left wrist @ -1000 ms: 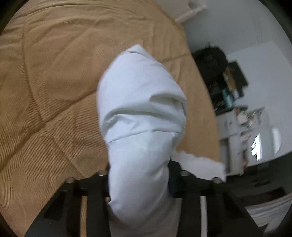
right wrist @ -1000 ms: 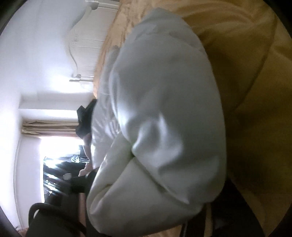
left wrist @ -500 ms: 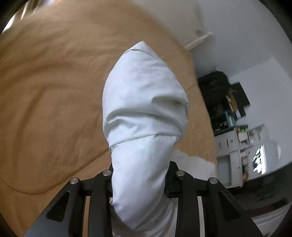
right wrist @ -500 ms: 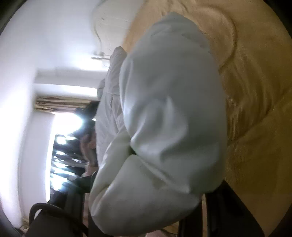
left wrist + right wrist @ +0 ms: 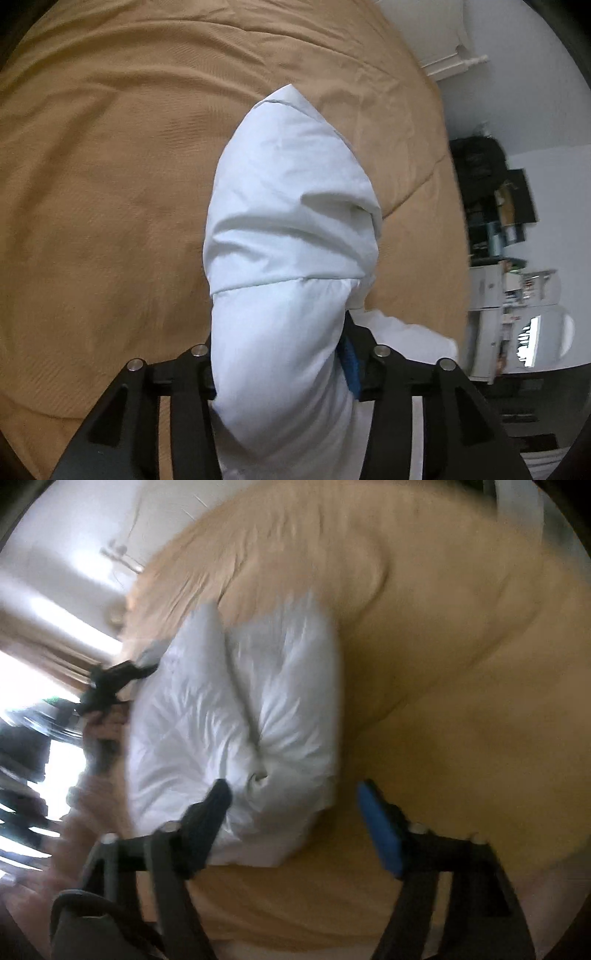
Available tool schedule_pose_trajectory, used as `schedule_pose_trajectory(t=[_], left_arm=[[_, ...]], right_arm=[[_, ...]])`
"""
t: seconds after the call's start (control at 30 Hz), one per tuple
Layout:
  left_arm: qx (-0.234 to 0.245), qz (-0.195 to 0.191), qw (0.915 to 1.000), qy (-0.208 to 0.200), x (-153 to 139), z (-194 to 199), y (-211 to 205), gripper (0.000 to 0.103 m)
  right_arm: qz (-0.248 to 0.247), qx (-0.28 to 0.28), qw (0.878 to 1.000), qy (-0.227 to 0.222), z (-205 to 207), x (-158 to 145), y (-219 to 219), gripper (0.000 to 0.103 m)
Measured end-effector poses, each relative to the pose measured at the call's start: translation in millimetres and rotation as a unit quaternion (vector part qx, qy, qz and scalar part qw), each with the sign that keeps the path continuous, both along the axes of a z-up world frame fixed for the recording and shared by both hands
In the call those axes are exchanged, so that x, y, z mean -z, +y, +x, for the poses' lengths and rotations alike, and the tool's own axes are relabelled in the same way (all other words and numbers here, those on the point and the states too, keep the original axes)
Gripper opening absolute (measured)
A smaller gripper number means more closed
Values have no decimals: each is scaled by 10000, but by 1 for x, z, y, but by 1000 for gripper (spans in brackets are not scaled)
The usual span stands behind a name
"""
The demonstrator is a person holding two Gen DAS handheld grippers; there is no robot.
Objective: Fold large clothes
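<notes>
A white puffy garment (image 5: 291,236) is bundled over the tan bedspread (image 5: 110,184). My left gripper (image 5: 280,354) is shut on the garment, which bulges forward between its black fingers and hides the tips. In the right wrist view the garment (image 5: 236,731) lies folded on the bed. My right gripper (image 5: 293,797) is open, its jaws wide apart just in front of the garment's near edge, with a blue pad (image 5: 380,834) showing. The left gripper (image 5: 110,686) shows at the garment's far left side, held by a hand.
The tan bedspread (image 5: 443,664) fills most of both views. A white headboard (image 5: 454,62) and wall stand beyond it. Dark shelves with clutter (image 5: 495,199) and white drawers (image 5: 491,314) stand right of the bed. A bright window (image 5: 22,686) is at left.
My right gripper has let go of the garment and pulled back, jaws now wide open. The garment has dropped onto the bed. My left gripper keeps its hold.
</notes>
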State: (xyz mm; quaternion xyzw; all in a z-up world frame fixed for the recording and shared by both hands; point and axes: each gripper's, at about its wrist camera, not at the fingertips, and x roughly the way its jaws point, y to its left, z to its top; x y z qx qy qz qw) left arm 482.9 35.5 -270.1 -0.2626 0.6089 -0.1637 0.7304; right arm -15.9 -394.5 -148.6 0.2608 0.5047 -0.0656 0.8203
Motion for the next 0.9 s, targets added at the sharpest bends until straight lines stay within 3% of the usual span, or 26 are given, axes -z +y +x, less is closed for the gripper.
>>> schedule_pose_trajectory(t=[0.03,0.07,0.17,0.3,0.4,0.47,0.5,0.53,0.57,0.63,0.77,0.87,0.9], left_arm=[[-2,255,9997,47,-5,-1,0,54],[43,450,9990,43,-11,-3,-1,54],[122,868,9959,-217,-44,-6,4,55],[-110,1329,9890,-637,-95,-8,36,56],[386,1604,9813,-996,-118,-24,24,56],[938,1866,9717,-1101,-111,-33,-5,54],[1201,2030,9654,-1110,-101,-34,-19,45],[1431,2238,9579,-1091,-88,-32,-31,23],[1577,2496,9502,-1001,-68,-21,-43,12],[1461,2570,9523,-760,-39,4,-49,1],[935,2724,9563,-500,-5,76,-47,0],[335,3189,9459,-485,-18,122,-34,0],[52,3144,9477,-554,-34,134,-23,0]], right_arm=[[-632,-122,9978,-160,-3,-23,9,55],[-832,-237,9960,-228,4,-29,-10,46],[-1022,-604,9922,-380,55,-28,15,42],[-1053,-1232,9868,22,120,41,60,33],[-1463,-1286,9808,135,131,72,82,33],[-1596,-1348,9779,46,125,71,78,33],[-1598,-1367,9776,38,126,75,80,33],[-1587,-1380,9776,33,125,79,79,33],[-1577,-1389,9777,43,124,78,73,33],[-1604,-1417,9768,56,129,73,76,33],[-1614,-1439,9764,-8,125,62,70,33],[-1547,-1398,9780,-7,126,63,68,33],[-1521,-1381,9787,6,127,64,67,33]])
